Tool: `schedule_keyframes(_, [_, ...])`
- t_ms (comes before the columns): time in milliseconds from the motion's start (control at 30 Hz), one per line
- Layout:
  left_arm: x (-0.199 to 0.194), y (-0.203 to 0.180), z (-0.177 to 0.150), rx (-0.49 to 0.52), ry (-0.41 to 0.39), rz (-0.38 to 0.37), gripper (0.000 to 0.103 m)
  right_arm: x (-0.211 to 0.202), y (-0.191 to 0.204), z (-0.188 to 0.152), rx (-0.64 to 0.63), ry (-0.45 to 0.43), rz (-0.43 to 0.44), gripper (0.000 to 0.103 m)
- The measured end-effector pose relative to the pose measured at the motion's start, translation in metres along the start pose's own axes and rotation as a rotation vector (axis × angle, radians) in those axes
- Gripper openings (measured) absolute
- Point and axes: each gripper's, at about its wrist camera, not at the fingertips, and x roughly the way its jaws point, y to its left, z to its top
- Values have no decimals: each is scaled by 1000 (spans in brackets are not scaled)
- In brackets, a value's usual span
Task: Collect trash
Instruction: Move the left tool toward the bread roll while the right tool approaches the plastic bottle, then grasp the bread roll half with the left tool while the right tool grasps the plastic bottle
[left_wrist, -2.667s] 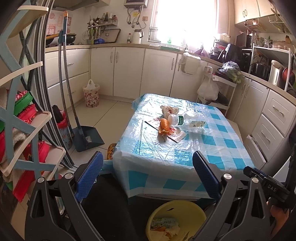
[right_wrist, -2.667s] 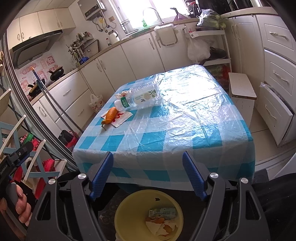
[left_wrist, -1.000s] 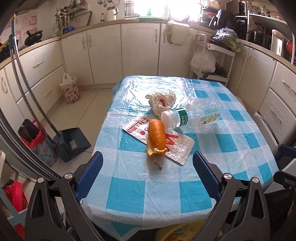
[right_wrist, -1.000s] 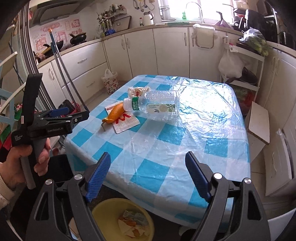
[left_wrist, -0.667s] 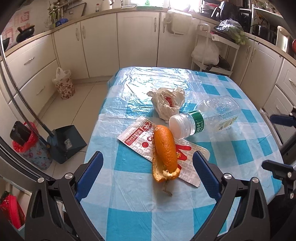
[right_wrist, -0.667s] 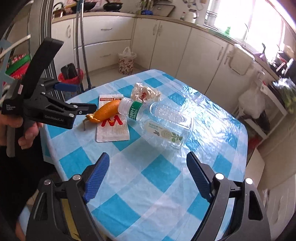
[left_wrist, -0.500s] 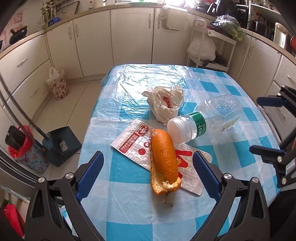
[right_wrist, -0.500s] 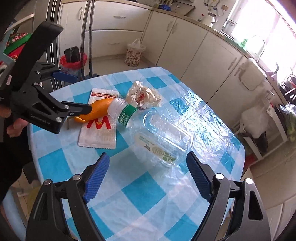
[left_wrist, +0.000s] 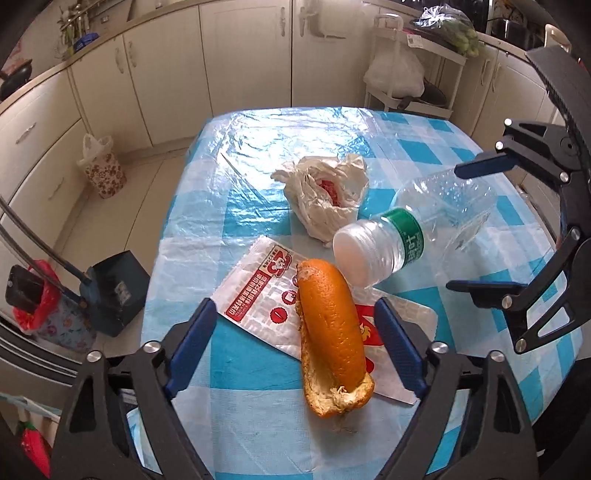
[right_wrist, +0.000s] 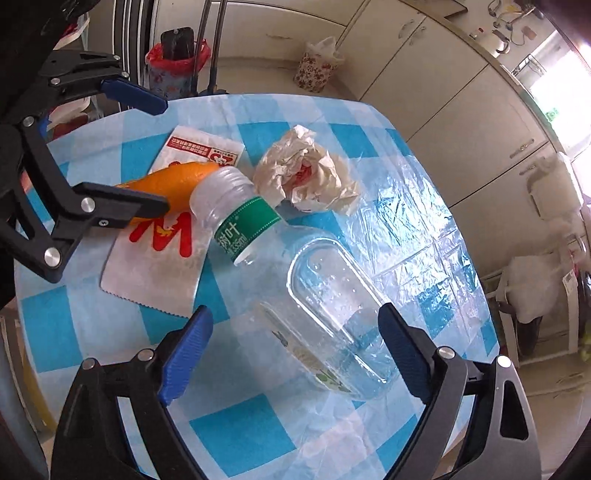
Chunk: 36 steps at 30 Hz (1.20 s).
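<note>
Now | left tool (left_wrist: 291, 328) closing astride orange peel (left_wrist: 330, 338) | right tool (right_wrist: 293, 345) opening astride bottle (right_wrist: 295, 280), left-view only: dustpan (left_wrist: 114, 291)

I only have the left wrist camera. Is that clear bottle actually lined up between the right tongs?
Observer: Yes. In the right wrist view the clear plastic bottle lies with its body between the right tongs. Their jaws are opening, with the pads clear of it.
Operator: What's printed on the near end of the snack wrapper?
Observer: A big red M, above a zigzag-cut edge.
Operator: How do my left tongs look from that side?
Observer: They are closing, and one finger crosses in front of the orange peel. I can't tell if it touches.
</note>
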Motion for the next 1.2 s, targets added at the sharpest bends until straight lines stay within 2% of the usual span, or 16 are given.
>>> schedule_keyframes(100, [8,0,-3,-7,32,-34,45,-2,-6,1,25,20,35,87])
schedule_keyframes(133, [7,-1,-4,-1,25,-35,31,-5,-7,0,37,26,50,85])
schedule_keyframes(200, [3,-1,-4,-1,33,-85,27,-11,-9,-4,45,48,66,77])
schedule_keyframes(267, [-3,-3,-7,17,26,-133,26,-18,-9,-6,62,73,107,69])
schedule_keyframes(333, [-5,-6,-10,47,27,-153,26,-23,-8,-7,66,92,147,69])
schedule_keyframes(400, [-4,-8,-13,62,40,-143,27,-19,-3,-5,29,107,91,70])
schedule_keyframes(500, [-3,-10,-14,60,40,-121,29,-3,1,4,-33,107,17,79])
schedule_keyframes(567, [-3,-11,-16,64,39,-103,30,5,3,10,-70,94,-4,85])
schedule_keyframes(667, [-3,-15,-18,91,25,-89,30,12,3,17,-119,110,-13,88])
schedule_keyframes(733, [-3,-17,-18,112,23,-86,30,12,-2,21,-111,158,35,88])
schedule_keyframes(800, [-2,-18,-16,133,23,-85,30,4,-13,23,-36,241,168,88])
schedule_keyframes(867, [-1,-17,-14,145,23,-88,30,-8,-16,23,-28,283,298,81])
schedule_keyframes(900, [0,-17,-13,146,23,-91,30,-15,-14,23,-56,281,295,81])
schedule_keyframes(1067, [-1,-17,-14,147,19,-97,30,-15,0,20,-319,198,49,85])
schedule_keyframes(1133, [-1,-16,-14,150,20,-100,30,-6,7,17,-424,188,27,85])
schedule_keyframes(1200, [-1,-16,-14,158,22,-105,30,5,7,18,-467,201,45,85])
